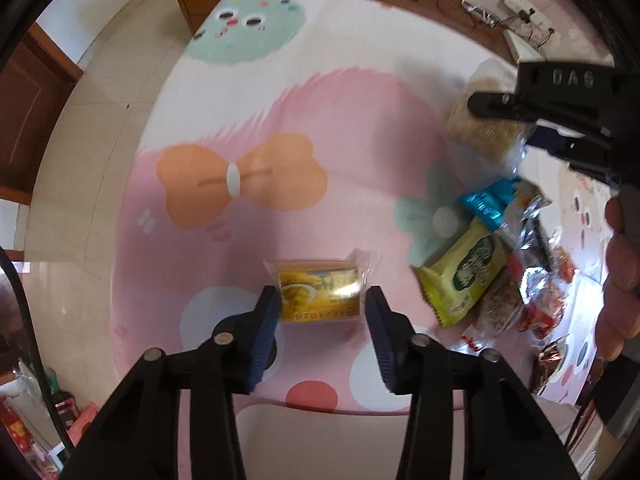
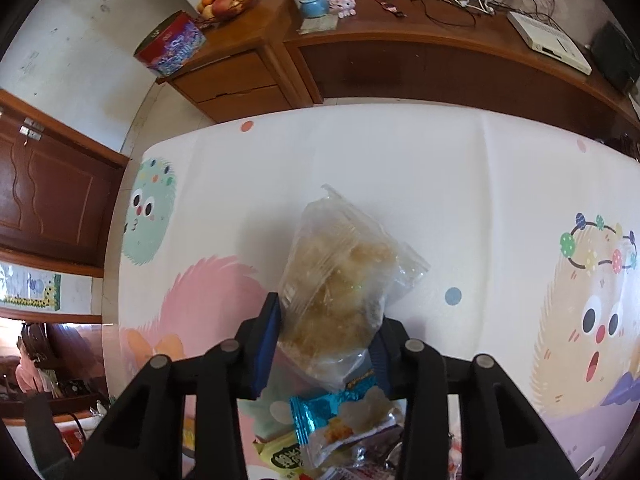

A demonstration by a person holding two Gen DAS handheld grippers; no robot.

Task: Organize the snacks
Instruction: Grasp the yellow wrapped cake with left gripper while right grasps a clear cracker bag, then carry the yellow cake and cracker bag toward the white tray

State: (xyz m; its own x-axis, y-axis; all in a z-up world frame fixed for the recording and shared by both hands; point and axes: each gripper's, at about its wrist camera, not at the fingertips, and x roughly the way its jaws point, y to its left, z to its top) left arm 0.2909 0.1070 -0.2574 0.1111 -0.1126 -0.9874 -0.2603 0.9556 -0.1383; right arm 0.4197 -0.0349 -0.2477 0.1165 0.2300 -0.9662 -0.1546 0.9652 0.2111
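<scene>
My left gripper (image 1: 322, 300) has its blue pads on both sides of a small yellow-wrapped snack (image 1: 320, 294) lying on the pink patterned tablecloth (image 1: 360, 140); the jaws touch or nearly touch its ends. My right gripper (image 2: 328, 332) is shut on a clear bag of pale crispy snack (image 2: 340, 284) and holds it above the table; it also shows in the left wrist view (image 1: 484, 120). A pile of snacks lies at the right: a green-yellow packet (image 1: 468, 276), a blue packet (image 1: 488, 202) and several silver and red wrappers (image 1: 536, 280).
The table's near edge (image 1: 320, 410) is just below my left gripper. A wooden cabinet (image 2: 400, 52) with a fruit bowl (image 2: 226, 0), a tin, cables and a white box stands behind the table. A wooden door (image 2: 48, 200) is at left.
</scene>
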